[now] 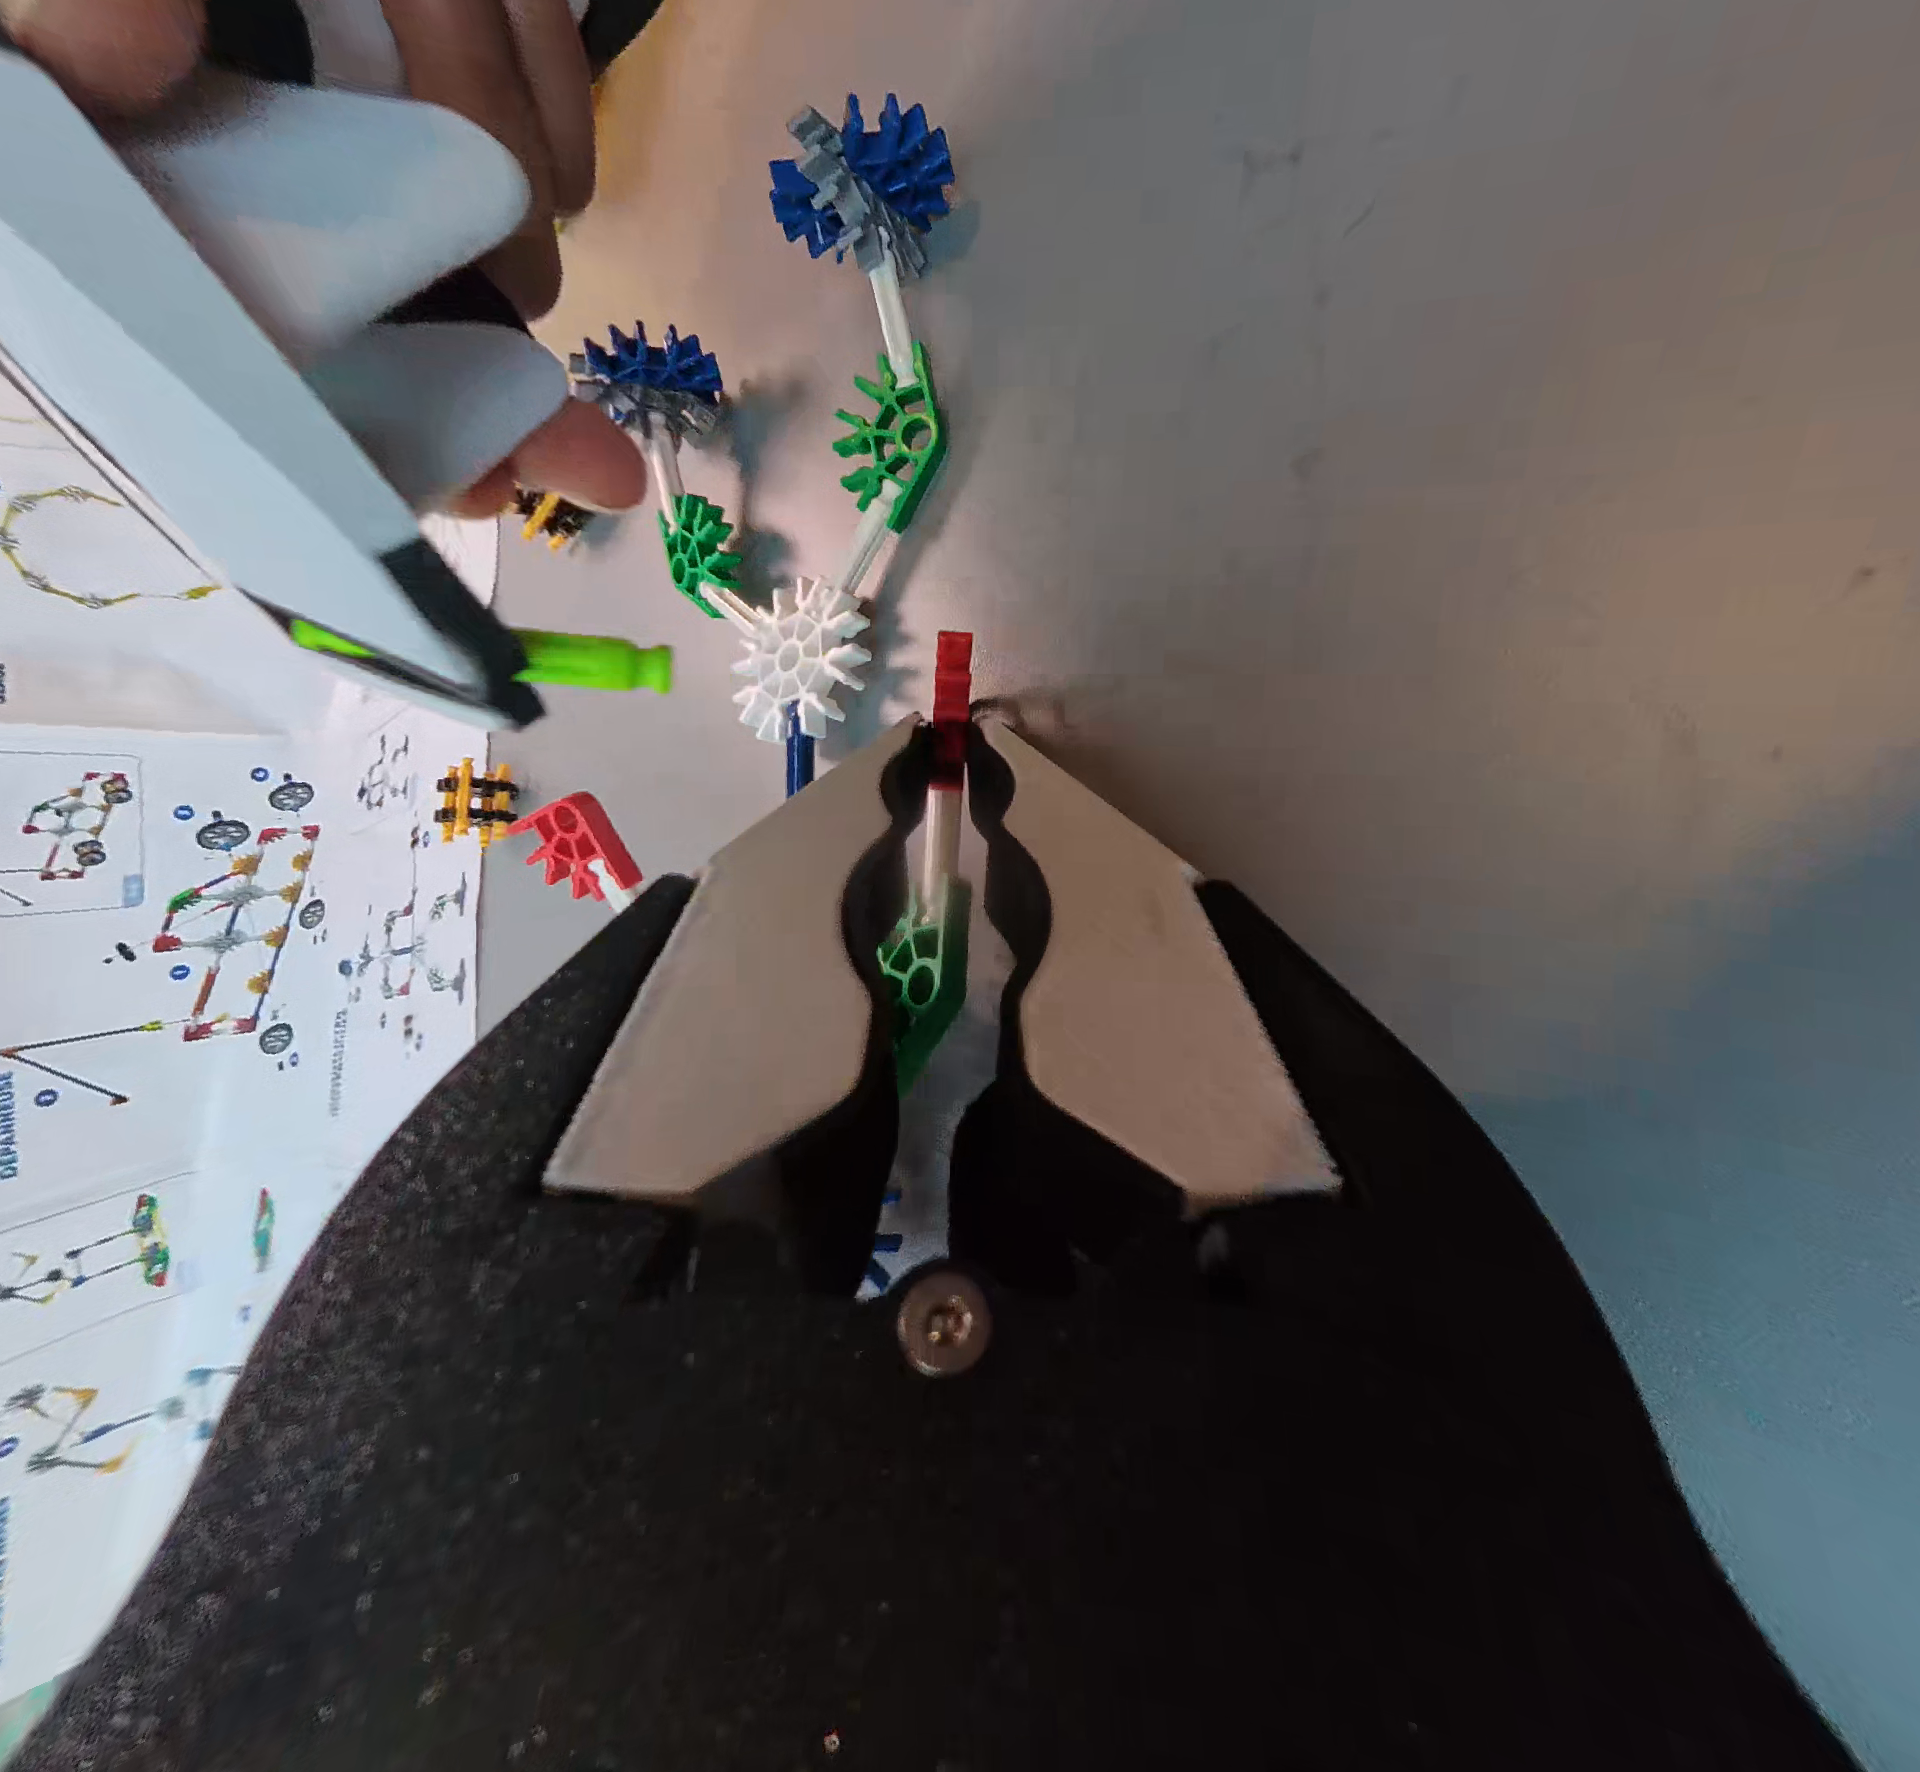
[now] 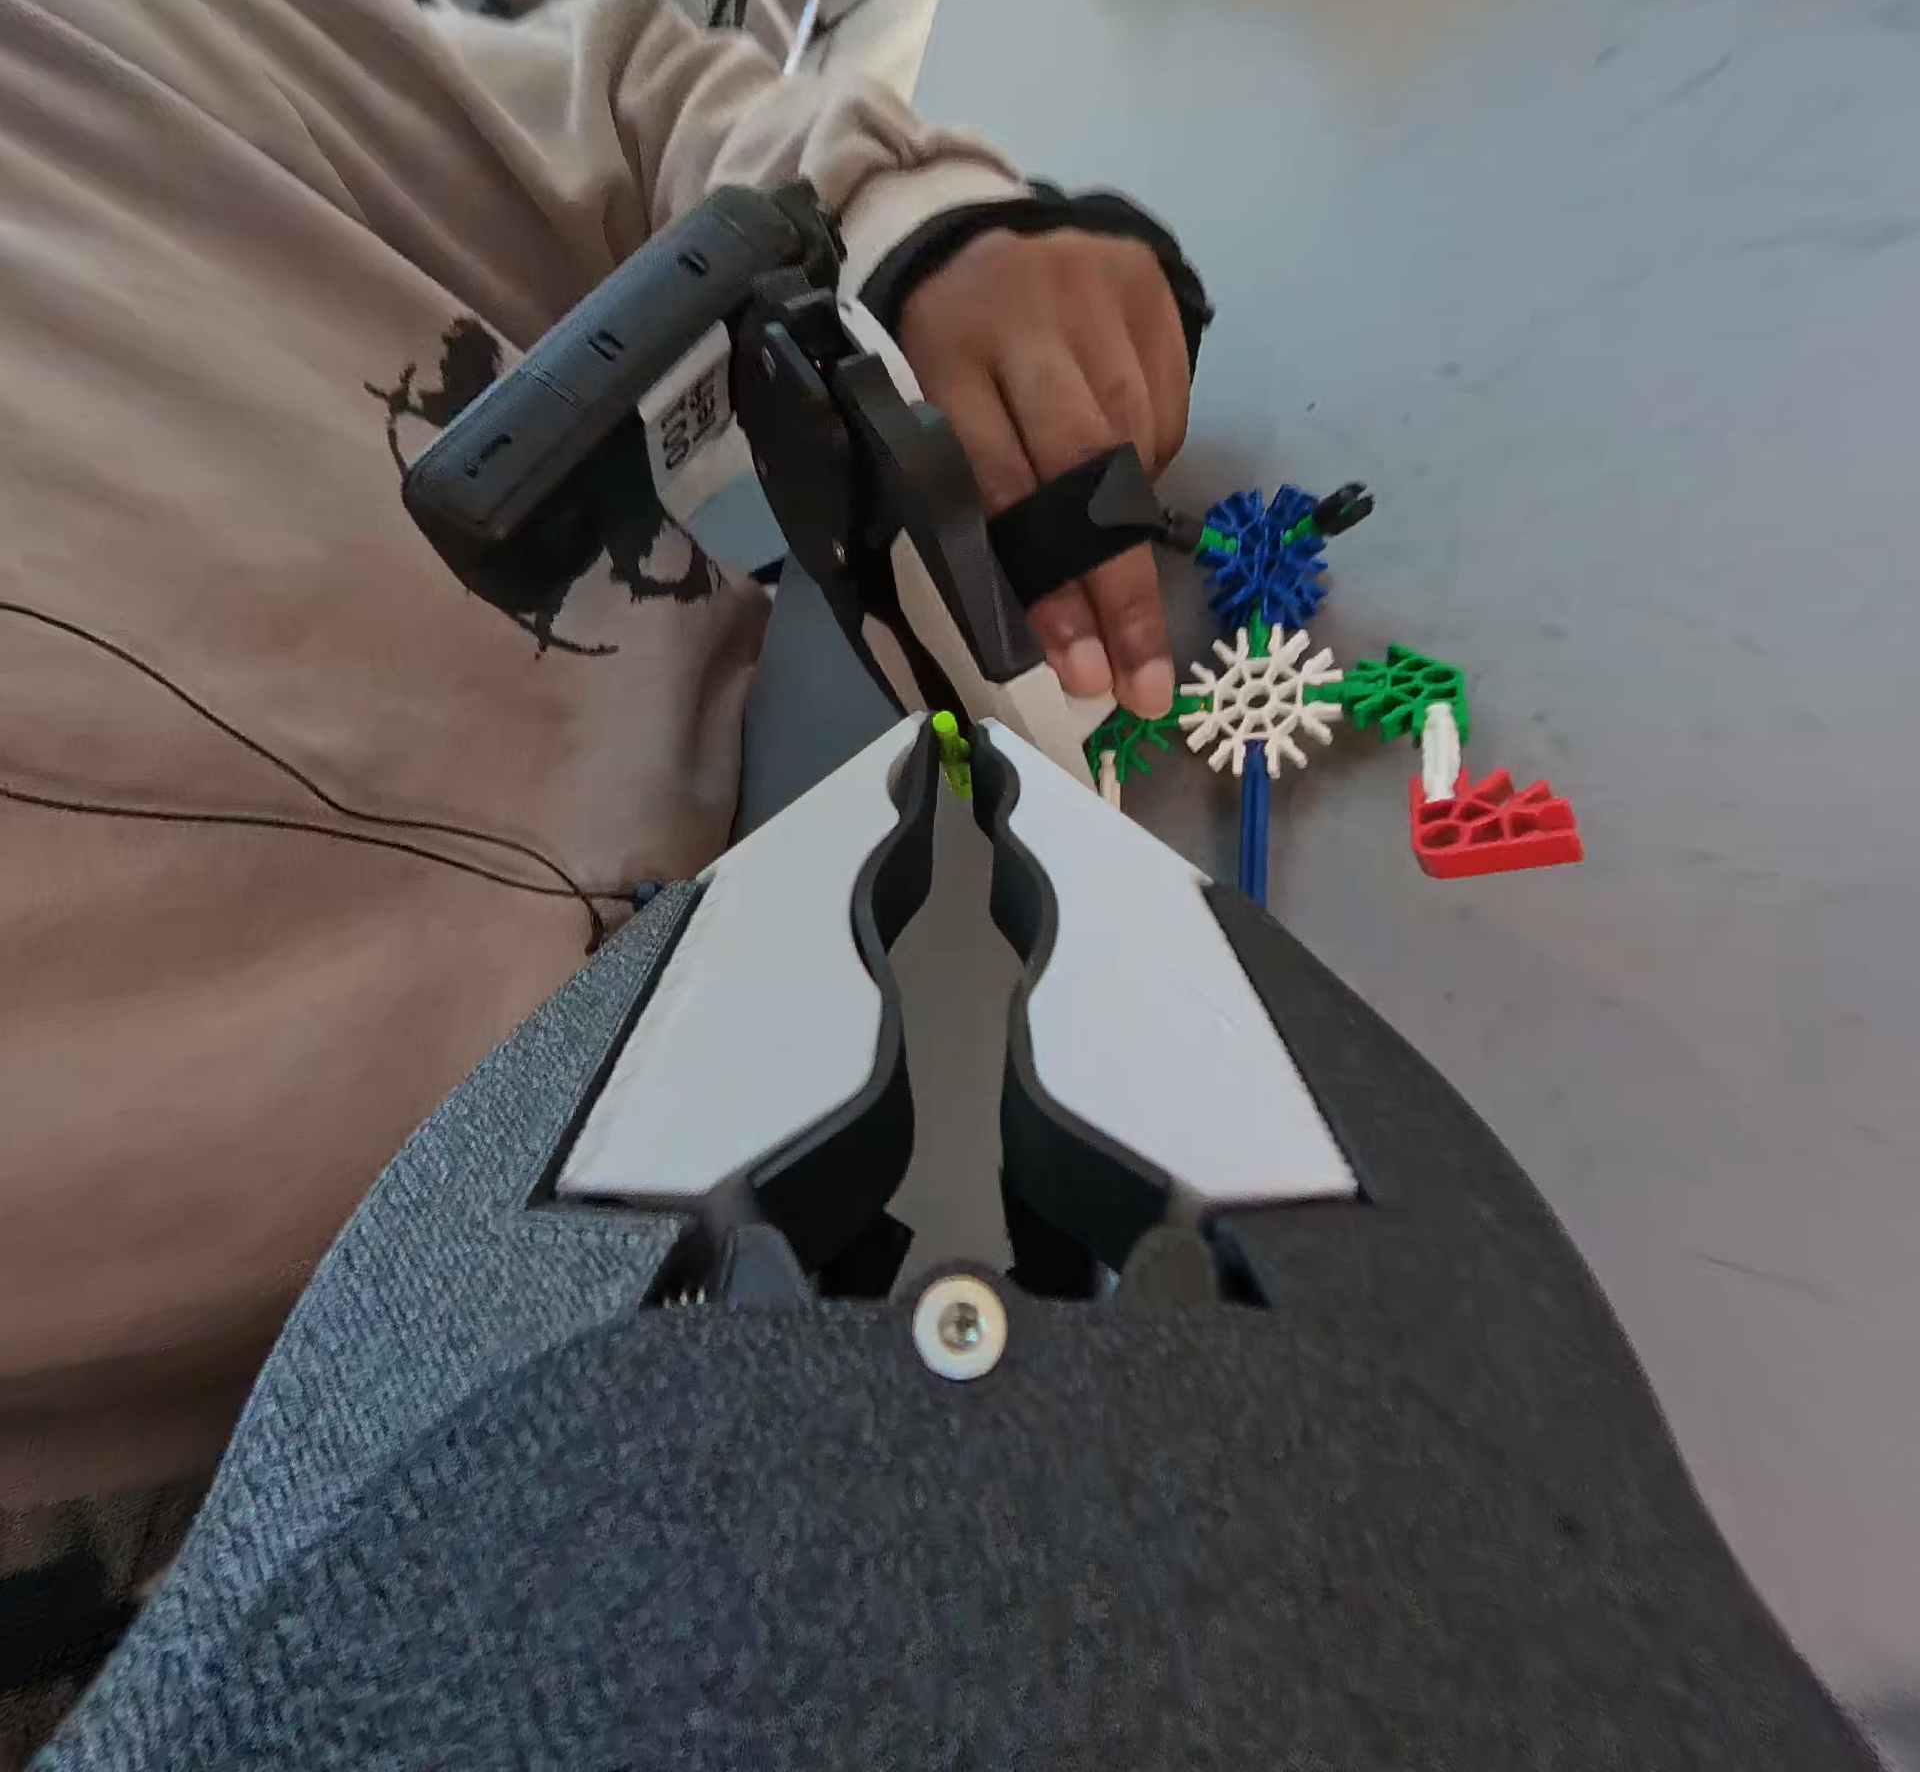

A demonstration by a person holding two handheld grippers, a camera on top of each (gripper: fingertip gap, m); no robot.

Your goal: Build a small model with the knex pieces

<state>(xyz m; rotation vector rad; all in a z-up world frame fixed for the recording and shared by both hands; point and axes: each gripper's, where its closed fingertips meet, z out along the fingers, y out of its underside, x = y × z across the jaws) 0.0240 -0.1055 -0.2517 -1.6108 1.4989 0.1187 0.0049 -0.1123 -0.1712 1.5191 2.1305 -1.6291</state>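
Found the left claw (image 1: 948, 735) pinched narrow on a white rod (image 1: 940, 829) of a construction-toy assembly, with a red connector (image 1: 953, 673) poking out past the fingertips and a green connector (image 1: 920, 974) lodged further back between the fingers. Saw the rest of that assembly lying flat on the grey desk (image 1: 1455, 475) just left of the claw: a white snowflake connector (image 1: 800, 657) at its hub, a blue rod (image 1: 798, 761) running from it back toward the camera, and two white-rod branches fanning away through green pieces to blue-and-grey hubs (image 1: 868, 179). Noted the right claw (image 2: 951, 735) closed tight on a lime-green rod (image 2: 951, 756), gripped near one end. From the left wrist view, made out that rod lying crosswise, its long axis aimed at the snowflake connector and its free end near the connector but apart from it, on the side away from the left claw. Spotted a loose red connector (image 1: 571, 844) and a small yellow-and-black piece (image 1: 476, 803) by the edge of a printed instruction sheet (image 1: 208, 891). Could see a hand (image 2: 1049, 403) wrapped round the left handle.
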